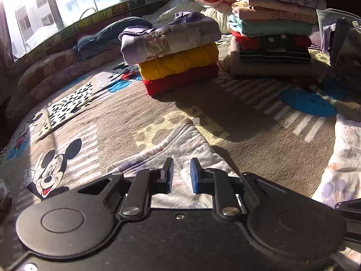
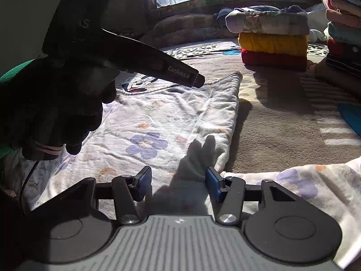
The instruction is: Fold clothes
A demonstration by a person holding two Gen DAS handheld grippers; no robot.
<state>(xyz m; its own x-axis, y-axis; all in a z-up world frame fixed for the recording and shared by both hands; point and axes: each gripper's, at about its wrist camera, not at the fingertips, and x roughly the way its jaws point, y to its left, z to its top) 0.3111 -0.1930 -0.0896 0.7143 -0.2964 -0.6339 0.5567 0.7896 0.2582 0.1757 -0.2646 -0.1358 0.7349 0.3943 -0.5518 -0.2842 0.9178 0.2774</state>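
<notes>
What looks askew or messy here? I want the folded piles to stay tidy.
Nothing is spilled or damaged. The tall stack looks a little uneven, its upper garments overhanging the ones beneath. The three-garment pile sits squarely. The floral garment lies wrinkled and unfolded on the blanket, as expected mid-task.

"GenRobot.AI" is printed in white on the black left tool (image 2: 180,75); other lettering is unreadable.

Sunlit window (image 1: 56,6) behind a cartoon-mouse blanket (image 1: 79,135) covering the bed.

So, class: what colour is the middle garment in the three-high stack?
Yellow garment, clearest in the left wrist view.
</notes>
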